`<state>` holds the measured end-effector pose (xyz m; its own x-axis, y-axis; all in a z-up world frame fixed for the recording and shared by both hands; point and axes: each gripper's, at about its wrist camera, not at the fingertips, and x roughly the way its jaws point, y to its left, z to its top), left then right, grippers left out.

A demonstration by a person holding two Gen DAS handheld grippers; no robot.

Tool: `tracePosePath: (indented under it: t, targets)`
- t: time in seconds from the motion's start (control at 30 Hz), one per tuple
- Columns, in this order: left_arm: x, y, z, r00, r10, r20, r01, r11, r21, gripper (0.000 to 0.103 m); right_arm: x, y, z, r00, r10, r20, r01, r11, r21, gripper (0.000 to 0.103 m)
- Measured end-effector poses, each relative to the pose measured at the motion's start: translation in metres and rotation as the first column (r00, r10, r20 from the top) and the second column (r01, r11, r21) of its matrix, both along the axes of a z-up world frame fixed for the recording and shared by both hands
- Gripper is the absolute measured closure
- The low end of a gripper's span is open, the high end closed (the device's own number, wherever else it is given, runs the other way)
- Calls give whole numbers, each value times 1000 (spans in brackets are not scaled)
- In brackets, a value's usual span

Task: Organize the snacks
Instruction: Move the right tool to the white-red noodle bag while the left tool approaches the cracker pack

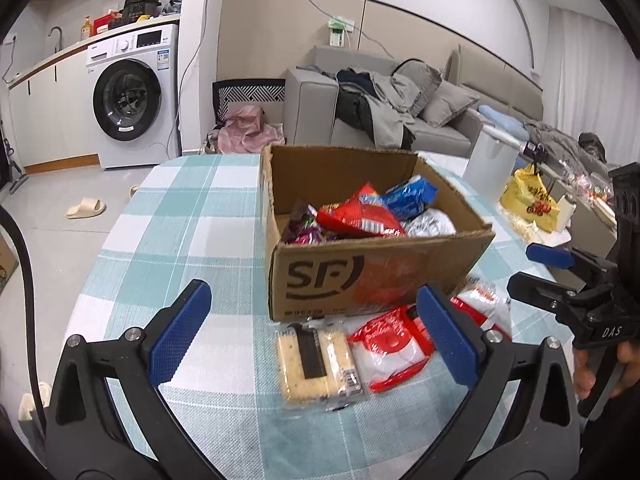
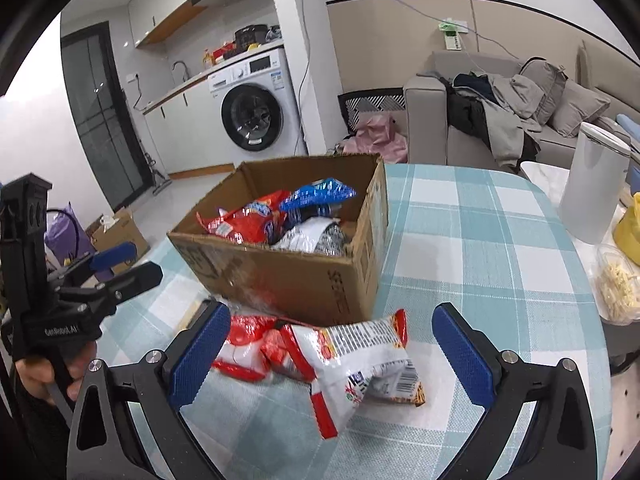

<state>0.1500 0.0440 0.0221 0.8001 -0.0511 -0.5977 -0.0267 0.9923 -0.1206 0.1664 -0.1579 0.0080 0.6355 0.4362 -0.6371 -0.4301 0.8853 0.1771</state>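
Crackers [image 1: 318,364] at 6 o'clock of the box [image 1: 372,240]: left gripper [image 1: 314,336] gapes empty; stiff but crumbly, so pinch the long edges. Right gripper [image 2: 330,354], wide and empty, straddles a crinkly pouch [image 2: 360,360] (light, slippery); grab mid-body.

We cannot see the front of the red and white packets [image 1: 390,344]: the box [image 1: 376,276] covers their far ends. Inside the box, the lower snacks [image 2: 280,220] are hidden under others. The print on the biscuit pack [image 1: 320,364] is too small to read.
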Motion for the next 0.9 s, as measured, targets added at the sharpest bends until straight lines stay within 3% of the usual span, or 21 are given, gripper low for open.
tracePosePath:
  t: [0.57,0.9]
  targets:
    - [18,-6,-31,995,6,-96,-2,999,40,0,23,-12,-35,990,-28,-140,23,999,-39,1]
    - [34,7,-55,984,28,-178,-25,999,20,0,32,-16,-54,977,-27,-212,23,999,-22,1]
